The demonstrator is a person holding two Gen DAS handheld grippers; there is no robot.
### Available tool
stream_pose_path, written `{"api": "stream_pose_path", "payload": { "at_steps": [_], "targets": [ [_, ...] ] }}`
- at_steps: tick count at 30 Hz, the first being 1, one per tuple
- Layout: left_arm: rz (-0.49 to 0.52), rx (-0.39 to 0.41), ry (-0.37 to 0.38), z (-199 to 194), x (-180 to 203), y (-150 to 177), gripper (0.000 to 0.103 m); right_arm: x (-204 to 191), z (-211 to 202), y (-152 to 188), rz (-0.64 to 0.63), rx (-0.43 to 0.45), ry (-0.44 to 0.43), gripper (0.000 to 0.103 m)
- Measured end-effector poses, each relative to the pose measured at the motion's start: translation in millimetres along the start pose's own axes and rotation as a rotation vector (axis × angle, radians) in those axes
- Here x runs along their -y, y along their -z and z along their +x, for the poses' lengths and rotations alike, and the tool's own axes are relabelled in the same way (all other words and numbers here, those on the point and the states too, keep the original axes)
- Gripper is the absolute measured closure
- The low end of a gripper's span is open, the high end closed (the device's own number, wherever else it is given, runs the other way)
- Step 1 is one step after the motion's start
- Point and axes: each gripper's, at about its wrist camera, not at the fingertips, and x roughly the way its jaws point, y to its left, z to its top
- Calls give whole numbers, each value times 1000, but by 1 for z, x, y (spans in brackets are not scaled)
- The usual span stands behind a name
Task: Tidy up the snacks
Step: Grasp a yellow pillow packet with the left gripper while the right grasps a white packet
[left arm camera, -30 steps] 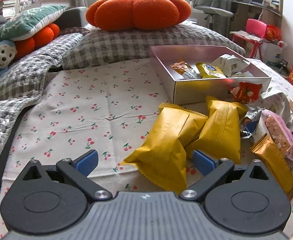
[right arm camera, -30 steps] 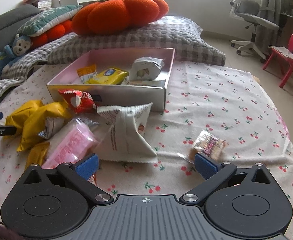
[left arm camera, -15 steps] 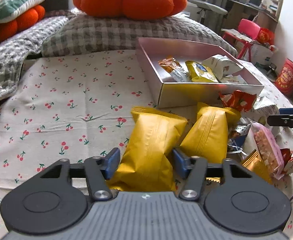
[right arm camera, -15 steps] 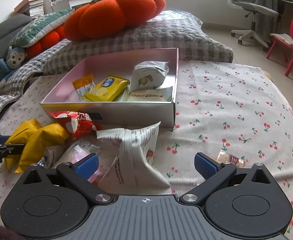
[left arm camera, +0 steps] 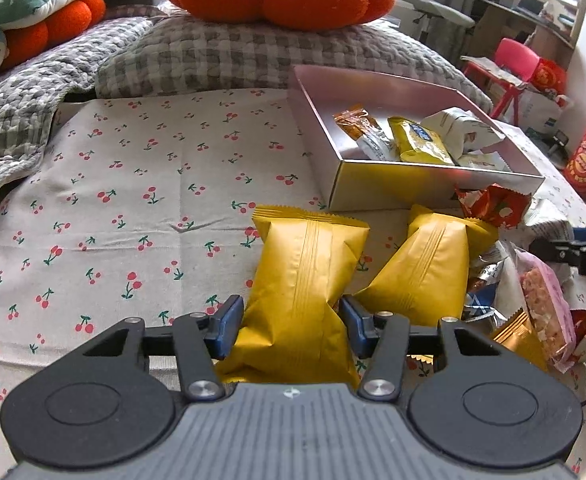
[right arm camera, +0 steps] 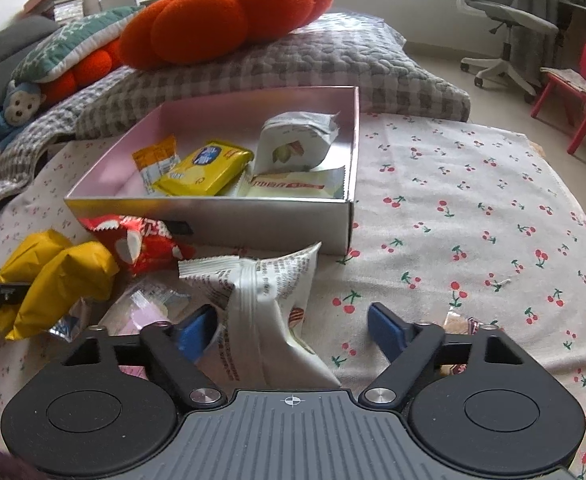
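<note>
We are observing snack packets being gripped on a cherry-print bedsheet, in front of an open box.

The nearer yellow packet (left arm camera: 301,280) is lying on the cherry-print sheet (left arm camera: 133,200), just short of the silver box (left arm camera: 393,188), and the left gripper (left arm camera: 291,320) is pinching its lower end, both blue pads pressing its sides. A second yellow packet (left arm camera: 425,268) is lying just beside it. The right gripper (right arm camera: 293,330) is closing around a white printed packet (right arm camera: 265,300); its left pad is touching the wrapper while the right pad is standing apart. The box is already holding several snacks. An orange pumpkin cushion (right arm camera: 221,16) is resting on the grey checked pillow (right arm camera: 313,68) behind.
</note>
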Motion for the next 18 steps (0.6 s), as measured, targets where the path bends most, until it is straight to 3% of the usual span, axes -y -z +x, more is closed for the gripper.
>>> {"api": "stream_pose_path", "payload": {
  "at_steps": [8, 18],
  "targets": [
    [-13, -16, -36, 3, 3, -3, 56, -9, -2, 1, -41, -3, -31, 63],
    [-43, -14, -67, 3, 1, -7, 61, -11, -5, -1, -50, 6, -32, 66]
  ]
}}
